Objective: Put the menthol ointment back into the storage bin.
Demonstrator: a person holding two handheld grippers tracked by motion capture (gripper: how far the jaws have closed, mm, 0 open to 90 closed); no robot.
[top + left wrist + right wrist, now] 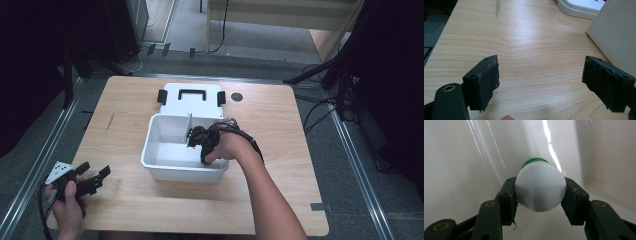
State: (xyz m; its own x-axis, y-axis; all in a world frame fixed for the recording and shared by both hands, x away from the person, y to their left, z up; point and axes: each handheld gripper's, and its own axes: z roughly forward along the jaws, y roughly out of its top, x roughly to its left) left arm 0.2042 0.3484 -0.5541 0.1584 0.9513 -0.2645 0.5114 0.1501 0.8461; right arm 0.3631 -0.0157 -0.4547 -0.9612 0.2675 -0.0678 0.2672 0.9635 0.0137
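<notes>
At the near left, the left gripper (95,176) rests wide open and empty on the table (130,200). Right of it, inside the white bin (155,165), the right gripper (540,195) clamps a white bottle (539,190). It seems to be mid-placement or mid-pickup; next comes releasing or lifting clear of the bin's walls.

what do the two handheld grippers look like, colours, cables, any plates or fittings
Both are black two-jaw tools. The left gripper has a grey three-cornered plate with dark dots on top and a black cable trailing from it. Its jaws are blocky with worn dark pads. The right gripper has brass-coloured rivets at its linkage joints. Both forearms are bare, with no sleeves.
</notes>
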